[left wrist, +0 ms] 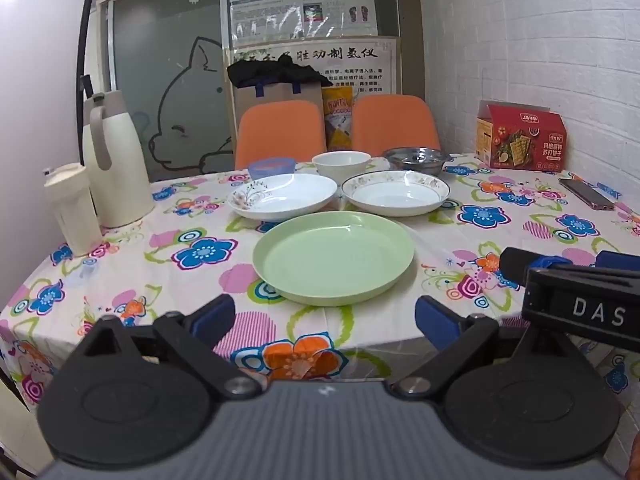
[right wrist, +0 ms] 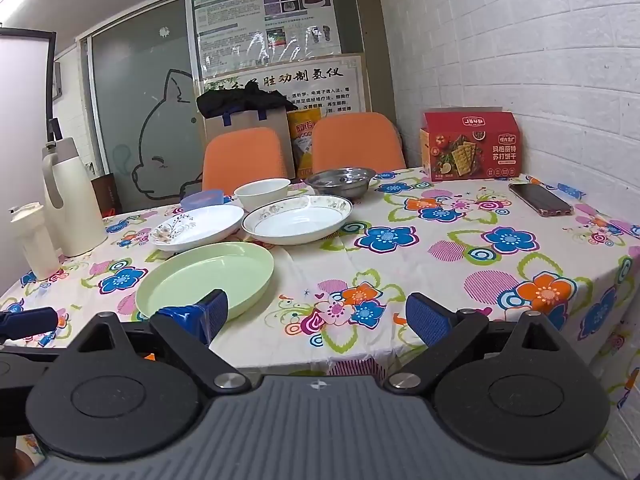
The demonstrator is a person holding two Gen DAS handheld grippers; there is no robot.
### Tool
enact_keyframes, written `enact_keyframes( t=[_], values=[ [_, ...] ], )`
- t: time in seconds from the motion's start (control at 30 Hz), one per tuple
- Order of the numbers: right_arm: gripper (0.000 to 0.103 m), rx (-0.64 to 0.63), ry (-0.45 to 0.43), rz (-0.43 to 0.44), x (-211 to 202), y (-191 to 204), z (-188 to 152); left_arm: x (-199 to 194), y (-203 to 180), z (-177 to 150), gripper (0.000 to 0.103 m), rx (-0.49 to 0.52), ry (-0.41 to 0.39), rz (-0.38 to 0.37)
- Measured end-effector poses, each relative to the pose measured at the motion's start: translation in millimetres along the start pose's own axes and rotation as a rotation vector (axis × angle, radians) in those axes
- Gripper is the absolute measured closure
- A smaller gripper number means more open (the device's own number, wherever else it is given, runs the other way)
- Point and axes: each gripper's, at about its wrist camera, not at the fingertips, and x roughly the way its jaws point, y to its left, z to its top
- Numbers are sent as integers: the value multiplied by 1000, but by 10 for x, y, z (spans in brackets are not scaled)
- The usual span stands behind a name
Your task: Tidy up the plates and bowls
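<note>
Plates and bowls sit on the flower-print tablecloth [left wrist: 460, 240]: a round pale-green plastic plate [left wrist: 334, 256] nearest us, behind it two glossy white china plates, one with a floral sprig [left wrist: 284, 196], one gold-rimmed [left wrist: 396, 193], then a white ceramic bowl [left wrist: 341, 163], a steel bowl [left wrist: 416, 160] and a small blue bowl [left wrist: 272, 168]. We hold our left gripper [left wrist: 324, 322] and right gripper [right wrist: 316, 318] spread wide, empty, above the table's near edge.

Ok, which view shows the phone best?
The right wrist view: the phone lies whole and larger, near the red cracker box. In the left wrist view it sits small at the right edge.
</note>
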Motion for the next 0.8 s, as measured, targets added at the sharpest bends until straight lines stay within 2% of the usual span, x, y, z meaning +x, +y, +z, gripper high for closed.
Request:
enact_keyframes(
  t=[0.8],
  values=[
    [20, 3, 12, 12, 34, 6, -6, -5, 22, -22, 7, -1, 10, 2]
  ],
)
